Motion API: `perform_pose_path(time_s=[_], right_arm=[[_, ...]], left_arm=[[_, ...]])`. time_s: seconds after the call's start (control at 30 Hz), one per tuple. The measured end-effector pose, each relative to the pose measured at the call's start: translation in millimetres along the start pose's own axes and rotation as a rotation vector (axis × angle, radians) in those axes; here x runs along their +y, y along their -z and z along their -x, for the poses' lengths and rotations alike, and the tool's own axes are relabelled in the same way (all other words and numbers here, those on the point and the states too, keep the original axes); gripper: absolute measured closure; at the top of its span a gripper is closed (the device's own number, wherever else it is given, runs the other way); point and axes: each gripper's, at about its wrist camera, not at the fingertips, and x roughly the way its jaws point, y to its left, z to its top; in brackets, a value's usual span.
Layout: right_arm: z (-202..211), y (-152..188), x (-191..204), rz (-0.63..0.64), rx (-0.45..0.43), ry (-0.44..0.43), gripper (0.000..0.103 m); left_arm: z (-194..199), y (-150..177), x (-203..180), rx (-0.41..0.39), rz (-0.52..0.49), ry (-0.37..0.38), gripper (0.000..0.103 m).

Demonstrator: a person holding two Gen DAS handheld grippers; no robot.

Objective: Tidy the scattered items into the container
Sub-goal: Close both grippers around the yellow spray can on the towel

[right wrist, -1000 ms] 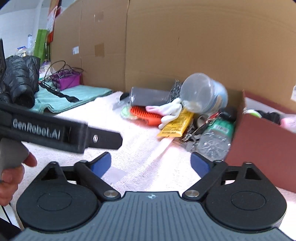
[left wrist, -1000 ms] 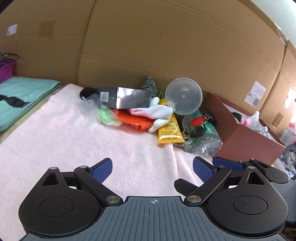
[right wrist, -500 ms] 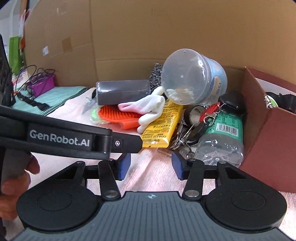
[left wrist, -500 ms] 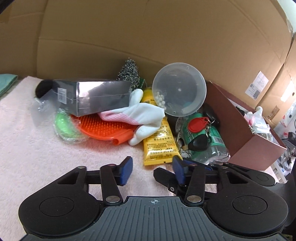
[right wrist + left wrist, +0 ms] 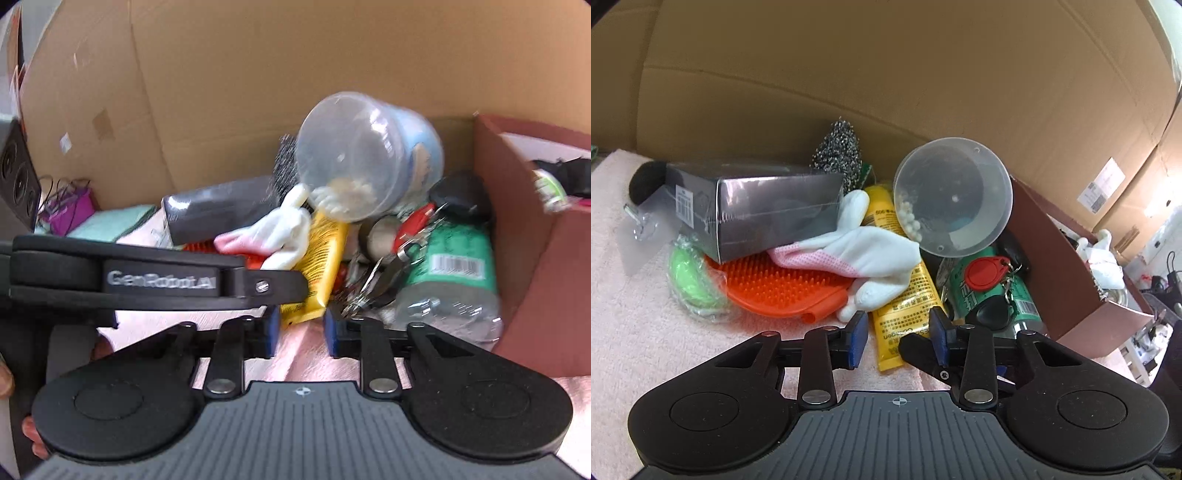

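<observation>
Closing left gripper (image 5: 898,338) around yellow tube (image 5: 905,295) end (contact unclear); right gripper (image 5: 300,330) closing, empty, view blurred.

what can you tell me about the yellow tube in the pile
The yellow tube is a soft, squeezable-looking plastic tube with dark print along its length, lying flat on the pink fluffy cloth. Its crimped flat end points toward the cameras; the far end runs under the clear round tub. The white glove drapes across its middle. The crimped end sits between the fingers of the closing left tool, which do not visibly press it yet.
</observation>
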Motion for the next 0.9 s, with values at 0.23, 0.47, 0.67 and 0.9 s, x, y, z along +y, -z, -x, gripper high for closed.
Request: perform_pose_path(time_s=[0.23, 0.47, 0.67, 0.9], right_arm=[[-11, -5, -5, -0.051, 0.029, -0.039, 0.082], [18, 1, 13, 0.078, -0.001, -0.029, 0.091], [76, 28, 11, 0.147, 0.016, -0.063, 0.092], [122, 57, 0, 0.212, 0.077, -0.029, 0.089]], left_arm=[[-2, -1, -5, -0.018, -0.022, -0.036, 0.07], [28, 19, -30, -0.027, -0.062, -0.063, 0.084], [63, 61, -59, 0.041, -0.086, -0.015, 0.081], [73, 86, -62, 0.073, 0.005, -0.022, 0.026]])
